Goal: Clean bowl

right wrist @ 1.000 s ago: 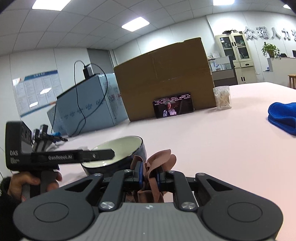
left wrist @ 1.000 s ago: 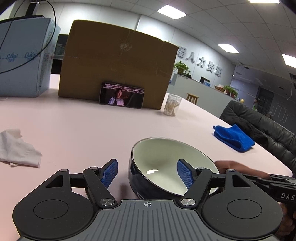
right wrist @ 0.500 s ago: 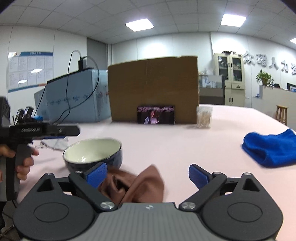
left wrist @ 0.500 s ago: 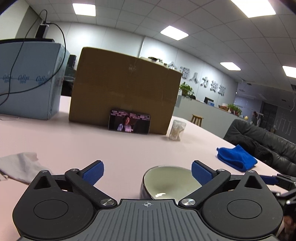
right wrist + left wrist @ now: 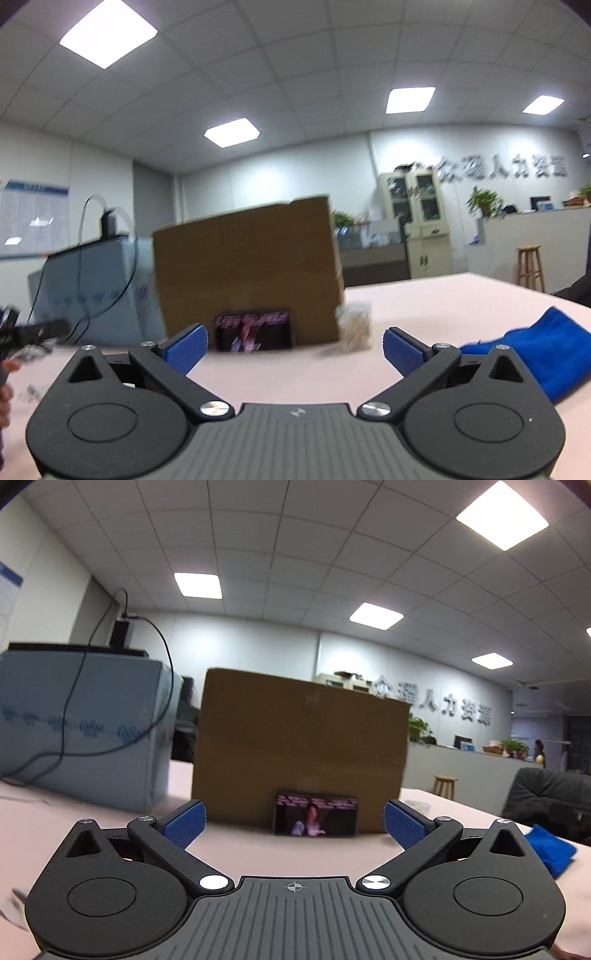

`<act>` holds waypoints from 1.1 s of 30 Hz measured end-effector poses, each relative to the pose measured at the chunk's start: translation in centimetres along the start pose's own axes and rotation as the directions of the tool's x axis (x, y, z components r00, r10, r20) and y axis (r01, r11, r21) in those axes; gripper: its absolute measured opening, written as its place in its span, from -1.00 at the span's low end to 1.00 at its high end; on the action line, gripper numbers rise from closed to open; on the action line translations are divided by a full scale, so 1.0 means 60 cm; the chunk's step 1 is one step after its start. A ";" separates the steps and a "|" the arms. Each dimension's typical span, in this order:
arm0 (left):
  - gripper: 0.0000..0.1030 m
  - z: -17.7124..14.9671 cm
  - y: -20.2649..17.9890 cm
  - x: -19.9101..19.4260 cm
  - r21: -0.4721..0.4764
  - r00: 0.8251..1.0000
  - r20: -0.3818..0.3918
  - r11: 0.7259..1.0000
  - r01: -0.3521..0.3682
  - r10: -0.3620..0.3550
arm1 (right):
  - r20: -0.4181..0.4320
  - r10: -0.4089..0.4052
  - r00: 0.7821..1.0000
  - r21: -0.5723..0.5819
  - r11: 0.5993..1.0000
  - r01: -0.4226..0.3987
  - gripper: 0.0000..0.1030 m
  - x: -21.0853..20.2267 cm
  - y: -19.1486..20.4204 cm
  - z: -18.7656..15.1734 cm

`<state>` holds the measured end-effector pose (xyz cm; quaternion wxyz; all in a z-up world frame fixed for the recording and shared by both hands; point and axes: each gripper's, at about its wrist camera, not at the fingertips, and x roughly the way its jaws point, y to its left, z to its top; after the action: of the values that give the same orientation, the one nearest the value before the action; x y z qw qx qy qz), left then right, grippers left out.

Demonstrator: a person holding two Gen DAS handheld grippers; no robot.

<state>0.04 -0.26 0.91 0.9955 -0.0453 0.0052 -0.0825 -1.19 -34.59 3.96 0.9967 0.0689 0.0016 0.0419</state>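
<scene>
Left wrist: left hand-held gripper (image 5: 293,826) gapes; bowl unseen.

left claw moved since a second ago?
Yes. The left claw has tipped up: the phone by the cardboard box now sits lower in its view, and the bowl is out of frame.

Left gripper (image 5: 293,826) level above pink table (image 5: 288,853), jaws wide, nothing between; facing cardboard box (image 5: 301,746) with phone (image 5: 316,815) propped against it; blue cloth (image 5: 554,853) at right
</scene>
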 end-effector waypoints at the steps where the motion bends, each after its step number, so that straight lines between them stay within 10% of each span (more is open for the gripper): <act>1: 1.00 -0.002 -0.002 0.004 0.008 1.000 -0.006 1.000 -0.017 0.017 | 0.020 -0.023 1.000 -0.016 1.000 0.023 1.00 0.006 -0.002 -0.001; 22: 1.00 -0.014 -0.002 0.024 0.043 0.978 -0.059 0.979 -0.199 0.202 | -0.109 -0.147 0.983 -0.163 0.978 0.128 1.00 0.079 0.027 -0.038; 33: 1.00 -0.015 -0.003 0.024 0.051 0.972 -0.051 0.973 -0.226 0.229 | -0.006 -0.137 0.990 -0.147 0.980 0.135 1.00 0.051 0.028 -0.031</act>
<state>1.44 -0.76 0.05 0.9987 -0.0195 0.0369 0.0308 1.72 -32.41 2.38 0.9996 -0.0050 0.0112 -0.0259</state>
